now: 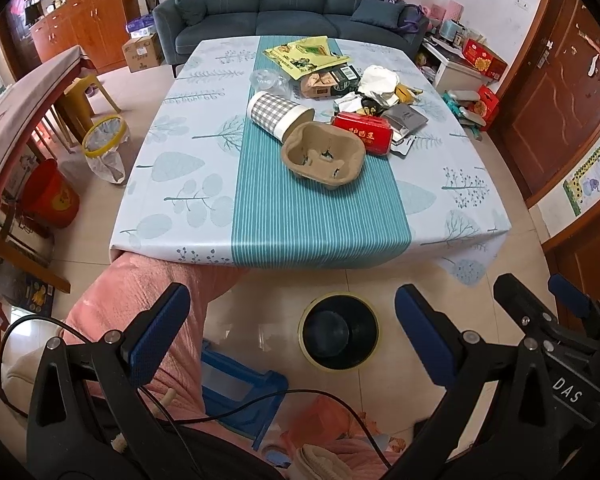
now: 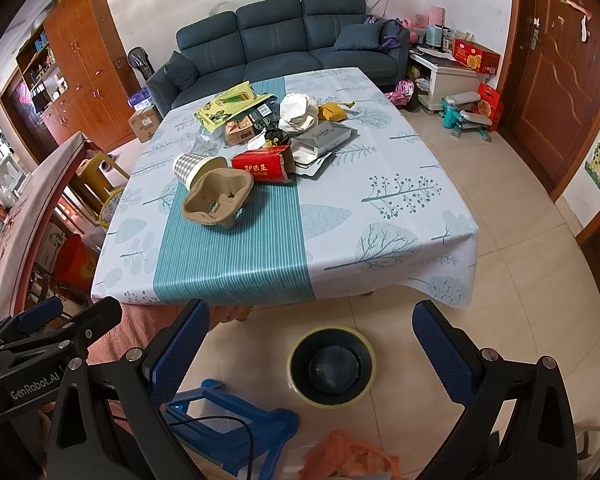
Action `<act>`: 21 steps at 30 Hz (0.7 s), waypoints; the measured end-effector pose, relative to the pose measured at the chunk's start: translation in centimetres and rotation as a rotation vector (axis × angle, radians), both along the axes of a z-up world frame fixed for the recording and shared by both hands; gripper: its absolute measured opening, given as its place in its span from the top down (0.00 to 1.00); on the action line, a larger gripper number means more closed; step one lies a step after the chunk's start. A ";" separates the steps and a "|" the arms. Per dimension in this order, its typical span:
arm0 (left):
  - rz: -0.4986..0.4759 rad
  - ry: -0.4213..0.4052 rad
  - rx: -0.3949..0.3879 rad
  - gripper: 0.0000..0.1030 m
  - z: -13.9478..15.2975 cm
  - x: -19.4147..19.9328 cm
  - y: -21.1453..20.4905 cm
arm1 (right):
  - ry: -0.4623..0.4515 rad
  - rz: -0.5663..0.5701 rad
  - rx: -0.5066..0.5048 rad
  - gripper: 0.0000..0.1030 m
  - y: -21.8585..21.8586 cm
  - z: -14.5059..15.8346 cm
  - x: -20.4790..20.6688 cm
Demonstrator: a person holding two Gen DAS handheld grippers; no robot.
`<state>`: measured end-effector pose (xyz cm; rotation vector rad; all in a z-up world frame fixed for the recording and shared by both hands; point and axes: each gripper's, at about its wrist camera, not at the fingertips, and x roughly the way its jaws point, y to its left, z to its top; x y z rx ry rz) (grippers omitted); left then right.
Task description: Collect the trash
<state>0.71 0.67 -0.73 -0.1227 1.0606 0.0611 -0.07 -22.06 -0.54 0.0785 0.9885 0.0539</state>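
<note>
Trash lies in a heap on the table [image 1: 204,216] [image 2: 400,248]: a brown pulp cup carrier [image 1: 323,155] [image 2: 216,199], a checked paper cup [image 1: 278,114] [image 2: 194,169] on its side, a red box [image 1: 362,133] [image 2: 262,168], crumpled white paper [image 1: 378,80] [image 2: 298,114], a yellow bag [image 1: 300,56] [image 2: 228,106] and small cartons. A black bin [image 1: 339,333] [image 2: 331,366] with a yellow rim stands on the floor before the table. My left gripper [image 1: 292,332] is open and empty above the floor near the bin. My right gripper [image 2: 310,344] is open and empty over the bin.
A blue plastic stool [image 1: 240,404] [image 2: 228,428] and an orange bag [image 2: 348,456] lie on the floor near me. A yellow-rimmed bag bin [image 1: 104,148] and a red bucket [image 1: 52,196] stand left of the table. A sofa [image 1: 288,4] is behind it.
</note>
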 end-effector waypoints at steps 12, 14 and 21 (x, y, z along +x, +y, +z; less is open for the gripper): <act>-0.001 0.007 0.002 0.02 -0.2 0.0 0.1 | 0.000 0.001 0.003 0.00 0.1 -0.1 0.0; -0.003 0.007 0.001 0.02 -0.3 0.0 0.1 | 0.000 0.001 0.003 0.00 0.1 -0.1 0.0; 0.005 0.013 0.000 0.02 -0.4 0.0 0.2 | 0.000 0.001 0.004 0.00 0.1 -0.2 0.0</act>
